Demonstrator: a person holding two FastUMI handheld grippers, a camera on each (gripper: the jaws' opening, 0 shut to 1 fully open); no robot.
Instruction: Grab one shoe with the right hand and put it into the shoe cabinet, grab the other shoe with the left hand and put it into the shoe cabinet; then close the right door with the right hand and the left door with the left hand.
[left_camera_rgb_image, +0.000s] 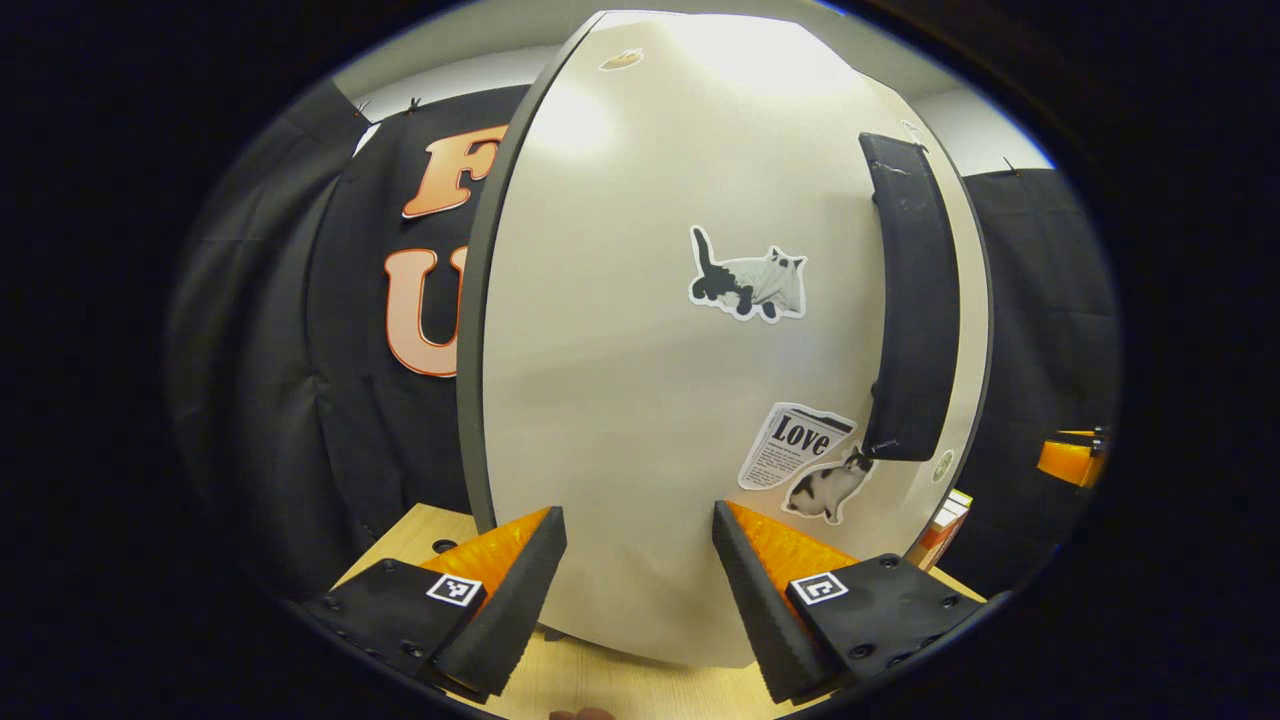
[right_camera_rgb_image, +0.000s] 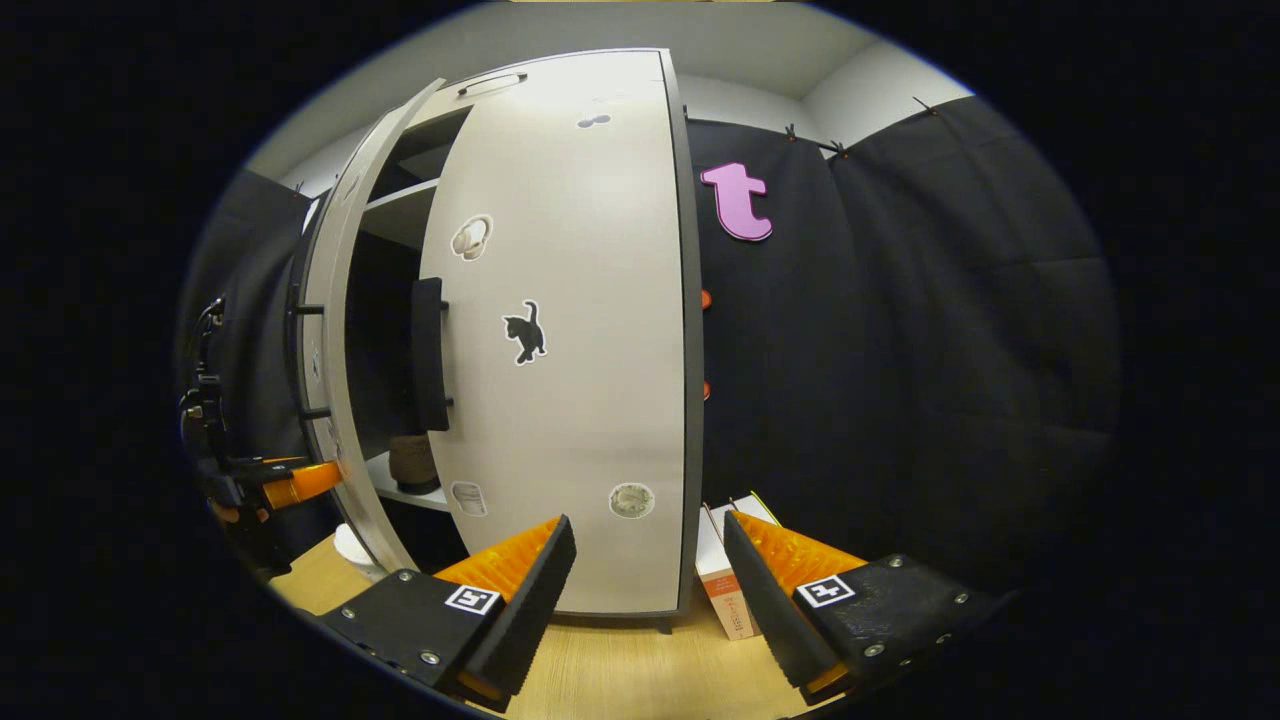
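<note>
Booth w/ black cloth walls (right_camera_rgb_image: 950, 350), pale ceiling above. Light wood tabletop (right_camera_rgb_image: 620, 670) carries the shoe cabinet (right_camera_rgb_image: 560, 340). Right door (right_camera_rgb_image: 570, 400) nearly shut; left door (left_camera_rgb_image: 700, 350) ajar, black handle (left_camera_rgb_image: 910, 300) on it. One shoe (right_camera_rgb_image: 410, 462) on lower shelf inside. Small box (right_camera_rgb_image: 722, 575) beside cabinet. Left gripper (left_camera_rgb_image: 640, 560) fingers apart, empty, close to left door. Right gripper (right_camera_rgb_image: 648, 570) fingers apart, empty.

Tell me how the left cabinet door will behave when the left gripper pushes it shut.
The left door looks like a flat, rigid panel, so it should swing without flexing. Its smooth face may let the left gripper slide sideways. The padded handle probably gives surer contact.
</note>
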